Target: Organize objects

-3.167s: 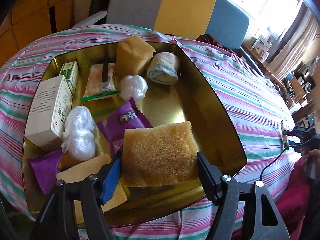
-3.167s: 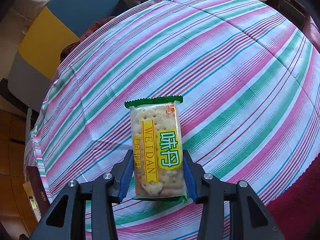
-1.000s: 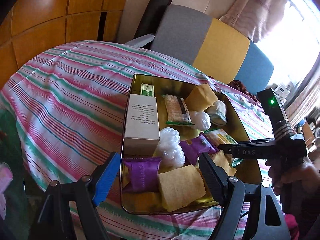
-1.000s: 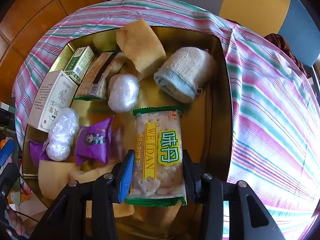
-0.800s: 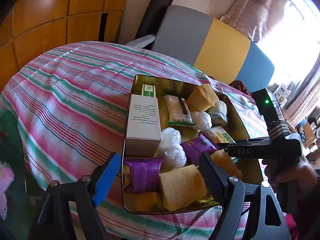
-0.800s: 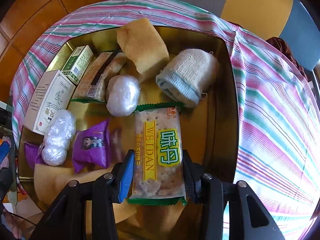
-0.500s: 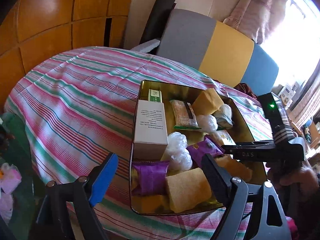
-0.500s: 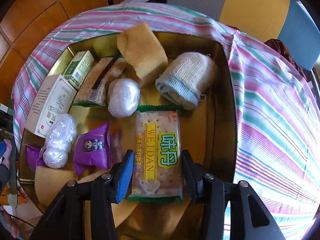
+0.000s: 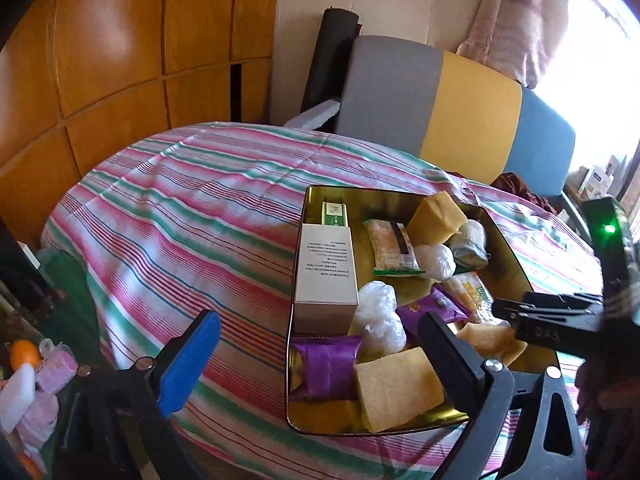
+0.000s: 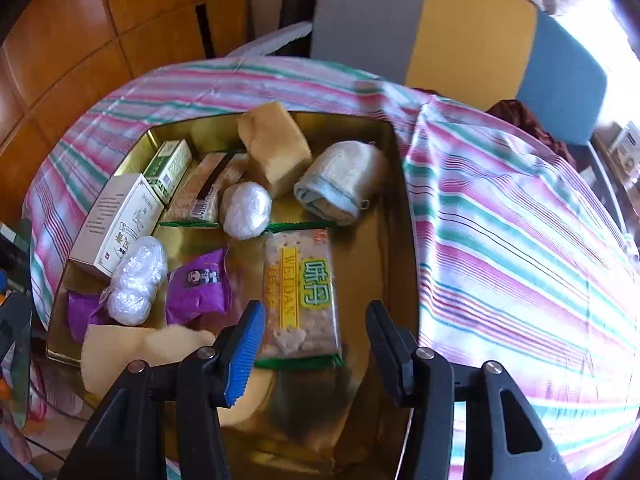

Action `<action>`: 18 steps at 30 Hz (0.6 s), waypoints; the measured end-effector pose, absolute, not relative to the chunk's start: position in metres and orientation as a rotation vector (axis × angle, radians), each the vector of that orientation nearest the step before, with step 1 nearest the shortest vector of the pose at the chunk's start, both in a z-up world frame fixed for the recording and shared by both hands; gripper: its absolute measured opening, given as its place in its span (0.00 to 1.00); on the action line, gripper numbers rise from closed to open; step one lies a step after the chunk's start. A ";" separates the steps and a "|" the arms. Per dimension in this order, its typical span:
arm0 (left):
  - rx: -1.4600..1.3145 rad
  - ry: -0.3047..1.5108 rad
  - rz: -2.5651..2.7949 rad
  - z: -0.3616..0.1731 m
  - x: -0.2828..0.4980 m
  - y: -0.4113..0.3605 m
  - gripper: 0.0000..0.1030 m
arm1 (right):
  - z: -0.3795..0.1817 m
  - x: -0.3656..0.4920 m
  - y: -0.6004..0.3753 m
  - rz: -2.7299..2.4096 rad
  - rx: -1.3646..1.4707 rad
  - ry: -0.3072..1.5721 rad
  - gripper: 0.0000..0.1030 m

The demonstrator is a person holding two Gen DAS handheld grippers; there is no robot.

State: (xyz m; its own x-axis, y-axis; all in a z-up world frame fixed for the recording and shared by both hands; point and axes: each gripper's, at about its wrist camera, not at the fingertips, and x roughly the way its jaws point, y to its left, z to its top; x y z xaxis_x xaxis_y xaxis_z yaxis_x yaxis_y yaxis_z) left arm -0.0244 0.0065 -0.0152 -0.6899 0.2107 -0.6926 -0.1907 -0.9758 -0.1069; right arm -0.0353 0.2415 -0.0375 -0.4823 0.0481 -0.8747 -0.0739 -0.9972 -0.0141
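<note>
A gold tin tray [image 10: 400,216] sits on the striped tablecloth and holds boxes, sponges, wrapped balls and purple snack packs. The cracker packet [image 10: 300,292] with green ends lies flat in the tray, and my right gripper [image 10: 314,330] stands open just behind it, jaws apart on either side, not touching. In the left wrist view the tray [image 9: 508,240] is ahead to the right, with the cracker packet [image 9: 474,294] partly hidden by the right gripper's body [image 9: 560,316]. My left gripper [image 9: 316,340] is open and empty, over the tray's near left corner.
In the tray: a white box [image 10: 120,224], a green box [image 10: 168,168], a second cracker pack [image 10: 200,196], yellow sponges [image 10: 276,148], a rolled cloth [image 10: 344,180], wrapped balls [image 10: 136,276] and a purple pack [image 10: 200,284]. A grey, yellow and blue chair [image 9: 440,112] stands behind the table.
My right gripper opened and let go of the cracker packet, which now lies in the tray, and pulled back a little. My left gripper drew back and left from the tray.
</note>
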 end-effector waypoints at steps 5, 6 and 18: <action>-1.105 -0.006 2.730 -0.014 -0.018 0.011 1.00 | -0.029 -0.007 0.235 2.647 -1.417 0.017 0.56; -1.101 0.001 2.739 -0.013 -0.017 0.013 1.00 | -0.027 -0.002 0.234 2.648 -1.388 0.015 0.56; -1.025 0.033 2.763 -0.001 0.007 0.025 1.00 | -0.005 0.052 0.220 2.710 -1.134 0.013 0.60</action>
